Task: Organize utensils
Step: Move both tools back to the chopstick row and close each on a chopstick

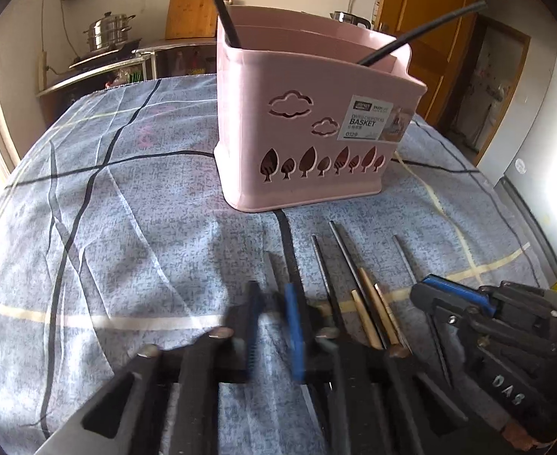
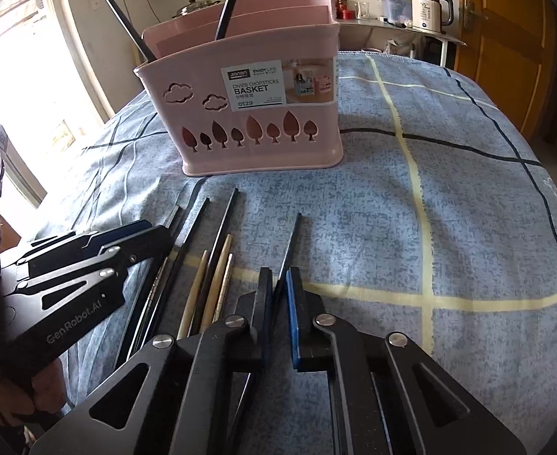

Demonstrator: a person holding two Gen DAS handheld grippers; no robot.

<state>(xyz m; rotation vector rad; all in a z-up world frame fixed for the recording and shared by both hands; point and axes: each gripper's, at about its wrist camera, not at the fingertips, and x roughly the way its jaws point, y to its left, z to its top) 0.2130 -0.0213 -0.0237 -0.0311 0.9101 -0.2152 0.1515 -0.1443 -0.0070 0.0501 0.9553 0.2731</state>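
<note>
Pink plastic basket (image 1: pixel 316 113), left wrist view, upper centre of the frame: stands upright on blue checked cloth (image 1: pixel 107 208), cloud and tree cut-outs on its front, two black chopsticks (image 1: pixel 221 3) leaning out of its top

Loose chopsticks (image 1: pixel 354 284), lower centre to right: several dark ones and three pale wooden ones, lying side by side on the cloth in front of the basket

My left gripper (image 1: pixel 272 326), bottom centre: blurred, blue-padded fingers a narrow gap apart around a dark chopstick (image 1: pixel 287 242); I cannot tell whether the pads are pressing it

My right gripper (image 1: pixel 445 295), lower right: seen side-on, low over the right-most sticks

Right wrist view, same basket (image 2: pixel 259 113) in the upper centre, label reading "BASKET"; kettle (image 2: pixel 428 9) on a shelf at upper right

Right gripper (image 2: pixel 278 299), bottom centre: fingers close together with a thin dark chopstick (image 2: pixel 291 246) running between them, apparently pinched

Left gripper (image 2: pixel 153 233), left edge: low over the dark sticks; grip hidden

Wooden chopsticks (image 2: pixel 217 284) lie between the two tools
</note>
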